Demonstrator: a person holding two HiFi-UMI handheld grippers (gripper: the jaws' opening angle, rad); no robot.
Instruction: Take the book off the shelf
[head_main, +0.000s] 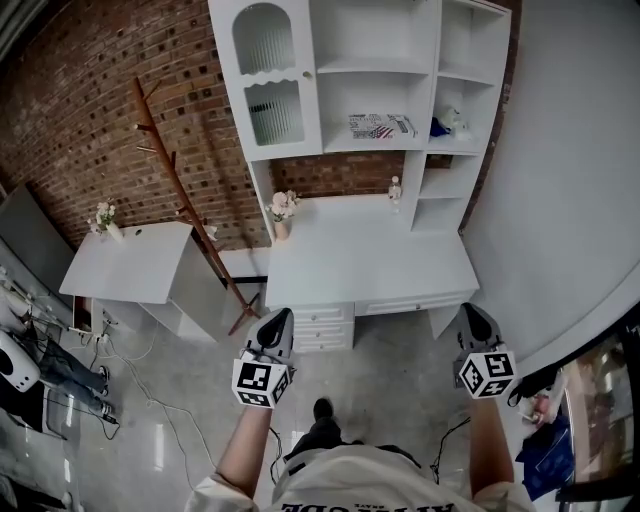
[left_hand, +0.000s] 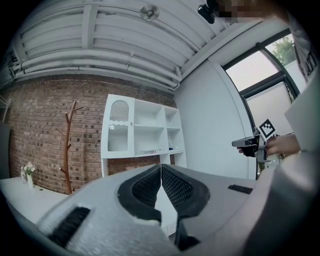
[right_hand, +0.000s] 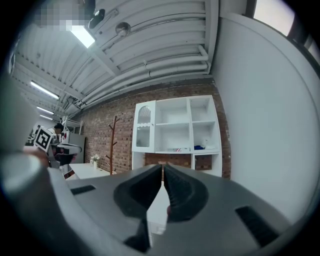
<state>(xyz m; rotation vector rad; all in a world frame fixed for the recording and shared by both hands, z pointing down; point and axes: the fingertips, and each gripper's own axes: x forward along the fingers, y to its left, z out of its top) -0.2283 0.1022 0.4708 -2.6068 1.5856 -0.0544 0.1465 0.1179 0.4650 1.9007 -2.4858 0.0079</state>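
Well, nearest me, my left gray two-jaw gripper (head_main: 277, 316) and my right gray two-jaw gripper (head_main: 474, 311) are both closed on nothing, held low before the white wooden desk (head_main: 370, 262). Beyond it, the flat book with the striped cover (head_main: 380, 126) lies in the centre bay of the white shelving unit (head_main: 413, 180), well apart from me. I should step close, part one gripper's jaws, and meet the book's front edge level.

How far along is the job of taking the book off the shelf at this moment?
Nothing is done yet: the book lies on the shelf. Nothing is in hand: the left gripper and the right gripper are shut and empty, well short of it. Reaching, gripping and lifting remain.
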